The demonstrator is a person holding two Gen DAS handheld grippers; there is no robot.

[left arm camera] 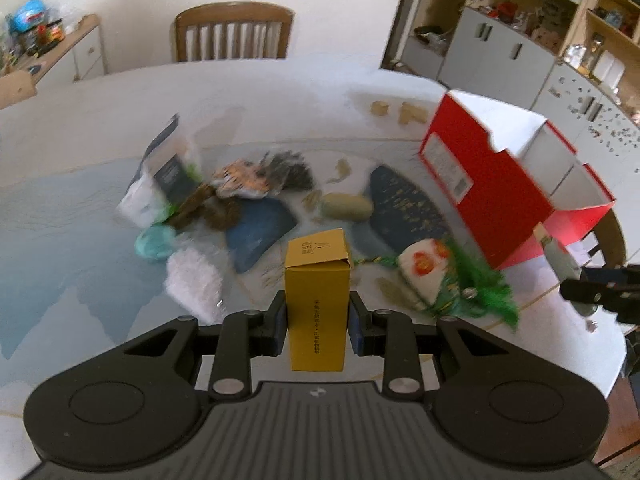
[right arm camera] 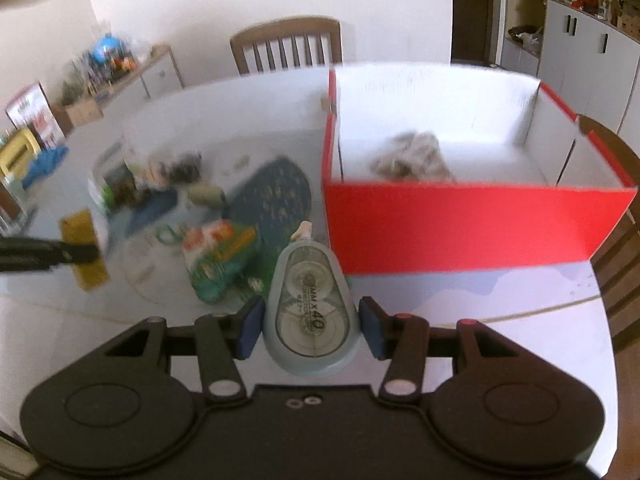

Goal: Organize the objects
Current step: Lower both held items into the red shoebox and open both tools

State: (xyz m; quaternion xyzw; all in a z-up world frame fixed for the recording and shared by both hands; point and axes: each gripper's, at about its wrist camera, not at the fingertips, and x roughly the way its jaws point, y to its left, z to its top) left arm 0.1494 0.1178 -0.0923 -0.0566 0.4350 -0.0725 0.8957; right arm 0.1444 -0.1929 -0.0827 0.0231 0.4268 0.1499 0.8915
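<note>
My left gripper (left arm camera: 318, 314) is shut on an upright yellow carton (left arm camera: 318, 280), held above the table; the same carton (right arm camera: 82, 228) shows at the far left of the right wrist view. My right gripper (right arm camera: 311, 326) is shut on a grey correction tape dispenser (right arm camera: 310, 304), its blue pads against both sides and its tip pointing forward. An open red box (right arm camera: 460, 224) with a white inside stands just ahead to the right. It holds a crumpled packet (right arm camera: 412, 156).
A heap of small things lies mid-table: a green-and-white packet (left arm camera: 424, 268), a dark patterned pouch (left arm camera: 404, 204), a blue pouch (left arm camera: 260, 228), a beige oval (left arm camera: 346, 206) and bags (left arm camera: 160, 184). A wooden chair (left arm camera: 234, 34) stands behind the table; cupboards (left arm camera: 500, 52) are at the right.
</note>
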